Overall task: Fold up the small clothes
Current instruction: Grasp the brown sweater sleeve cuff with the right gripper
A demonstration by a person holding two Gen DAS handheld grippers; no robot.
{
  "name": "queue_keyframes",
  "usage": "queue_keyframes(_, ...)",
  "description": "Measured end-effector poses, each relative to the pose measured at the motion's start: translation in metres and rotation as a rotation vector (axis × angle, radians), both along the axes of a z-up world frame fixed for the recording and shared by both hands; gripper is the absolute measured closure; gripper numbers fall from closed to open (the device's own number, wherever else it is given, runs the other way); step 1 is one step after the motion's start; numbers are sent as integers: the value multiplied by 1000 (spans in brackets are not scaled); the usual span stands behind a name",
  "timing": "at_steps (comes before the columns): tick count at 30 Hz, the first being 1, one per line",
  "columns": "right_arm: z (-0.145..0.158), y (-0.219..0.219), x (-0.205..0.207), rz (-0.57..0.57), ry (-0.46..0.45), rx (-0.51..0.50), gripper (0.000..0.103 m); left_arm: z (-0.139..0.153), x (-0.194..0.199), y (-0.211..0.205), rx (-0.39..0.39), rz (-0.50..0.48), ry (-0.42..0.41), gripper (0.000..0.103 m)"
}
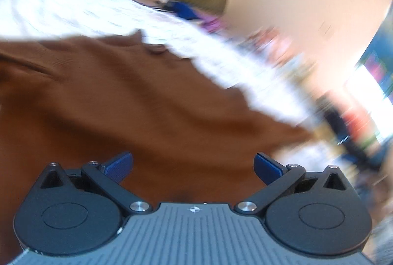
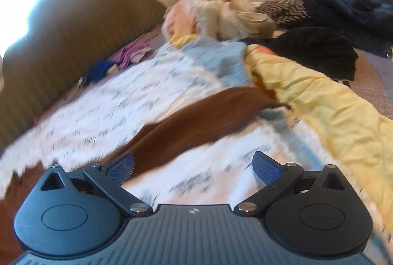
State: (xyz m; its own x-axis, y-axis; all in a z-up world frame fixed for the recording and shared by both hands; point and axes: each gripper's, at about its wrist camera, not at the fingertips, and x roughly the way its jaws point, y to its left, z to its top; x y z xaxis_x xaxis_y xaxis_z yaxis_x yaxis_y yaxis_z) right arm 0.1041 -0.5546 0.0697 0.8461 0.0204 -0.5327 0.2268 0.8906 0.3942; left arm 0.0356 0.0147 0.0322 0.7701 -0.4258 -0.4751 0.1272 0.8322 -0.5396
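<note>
We see a rust-brown garment [image 1: 118,98] spread over a white printed sheet [image 1: 61,9], and we use that garment as our landmark throughout. In the left wrist view it fills most of the lower frame, wrinkled, with the sheet showing along its far edge. In the right wrist view the same brown garment [image 2: 196,122] appears as a long strip running diagonally across the white sheet [image 2: 110,103], from the near left corner toward the far right.

The left gripper [image 1: 193,168] sits just above the brown cloth, its blue fingers [image 1: 119,166] spread wide with nothing between them; we cannot tell whether they touch the fabric. The right gripper [image 2: 193,166] is also spread wide and holds nothing. Its left blue finger [image 2: 121,166] sits at the garment's near edge, while its other finger is over the bare sheet beside the garment.

Beyond the garment's far end lies a pale yellow cloth [image 2: 331,105], crumpled, and just beside that a light blue piece [image 2: 221,61]. Farther past these sits a heap of cream and pink laundry [image 2: 221,9], with black clothing [image 2: 319,51] and dark navy clothing [image 2: 348,9] to its right. On the other side of the garment, past the sheet's edge, an olive ribbed cushion [image 2: 61,44] rises, with small purple and blue items [image 2: 122,56] at its base. Both views are blurred.
</note>
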Motion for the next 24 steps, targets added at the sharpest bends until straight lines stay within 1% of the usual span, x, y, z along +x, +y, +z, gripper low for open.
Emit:
queue_keyframes(1, 1, -23, 6, -28, -7, 66, 0, 2, 10, -5, -29, -28, -4, 0)
queue_keyframes(2, -1, -42, 15, -34, 3, 140, 0, 0, 22, -12, -19, -48, 13, 0)
queue_keyframes(4, -9, -69, 28, -57, -3, 255, 0, -8, 42, -29, 13, -70, 9, 0)
queue_keyframes(5, -14, -78, 34, -79, 8, 287, 0, -17, 50, -36, 30, -77, 12, 0)
queue_keyframes(6, -20, -85, 41, -104, 21, 314, 0, -35, 59, -39, 48, -77, 59, 0)
queue_keyframes(7, -26, -93, 46, -120, 20, 345, 0, -46, 59, -42, 60, -69, 49, 0)
queue_keyframes(8, -31, -100, 50, -126, 11, 371, 0, -49, 51, -44, 69, -62, -12, 0)
queue_keyframes(10, -41, -111, 60, -116, 15, 416, 0, -50, 49, -44, 87, -72, 4, 0)
queue_keyframes(12, -50, -118, 68, -129, 28, 433, 0, -51, 50, -44, 75, -75, 5, 0)
queue_keyframes(13, -53, -122, 70, -135, 18, 449, 3, -51, 49, -42, 61, -73, 4, 0)
queue_keyframes(14, -56, -125, 73, -130, 7, 469, 8, -49, 50, -42, 51, -71, 0, 0)
queue_keyframes(16, -63, -129, 80, -121, 15, 507, 31, -48, 49, -40, 43, -68, 2, 0)
queue_keyframes(17, -65, -128, 83, -120, 27, 492, 73, -47, 49, -40, 45, -67, 3, 0)
queue_keyframes(18, -65, -126, 86, -132, 48, 465, 93, -48, 51, -41, 49, -65, 1, 0)
queue_keyframes(19, -64, -124, 88, -133, 50, 442, 93, -48, 51, -41, 51, -64, 0, 0)
queue_keyframes(20, -59, -121, 87, -126, 28, 410, 93, -47, 51, -41, 53, -64, 0, 0)
queue_keyframes(23, -35, -112, 79, -140, -59, 306, 94, -48, 53, -40, 43, -63, -2, 0)
queue_keyframes(24, -25, -109, 77, -150, -72, 273, 94, -48, 54, -39, 36, -63, -2, 0)
